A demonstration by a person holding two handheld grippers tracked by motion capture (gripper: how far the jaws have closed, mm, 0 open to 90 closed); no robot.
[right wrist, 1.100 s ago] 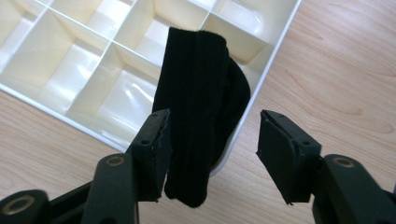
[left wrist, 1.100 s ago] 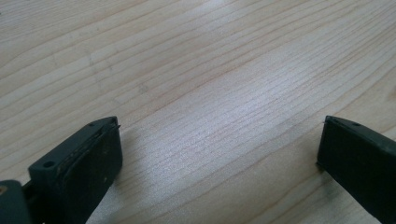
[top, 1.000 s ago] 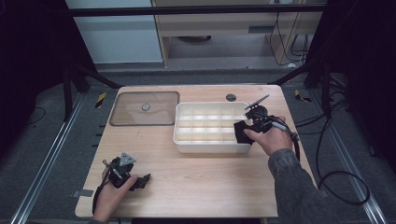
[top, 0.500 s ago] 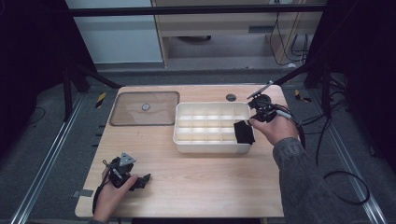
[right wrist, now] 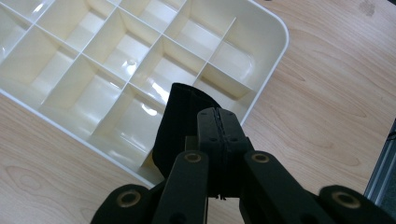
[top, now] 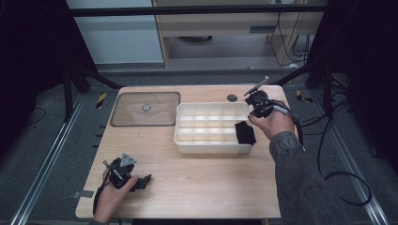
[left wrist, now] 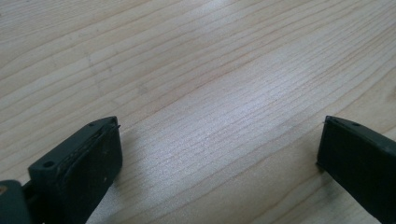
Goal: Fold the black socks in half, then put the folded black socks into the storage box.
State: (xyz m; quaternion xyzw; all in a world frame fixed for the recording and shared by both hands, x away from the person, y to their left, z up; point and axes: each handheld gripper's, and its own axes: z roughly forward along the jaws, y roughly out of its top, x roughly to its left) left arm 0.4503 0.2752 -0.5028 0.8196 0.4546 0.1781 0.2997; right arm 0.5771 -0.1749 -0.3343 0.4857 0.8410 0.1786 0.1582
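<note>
The right claw (right wrist: 219, 140) has just been closing and now pinches a soft black piece of cloth (right wrist: 180, 126) over the near right corner of the cream plastic tray with many little boxes (top: 211, 145). This looks like the lifting-out step. Next, the cloth likely needs to rise clear of the tray. The left claw (left wrist: 219, 158) rests wide open and empty on the wooden bench (top: 211, 183), well apart from the tray.

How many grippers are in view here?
2. The left gripper at the table's near left corner; the right gripper over the white tray's right end, holding a black strip.
</note>
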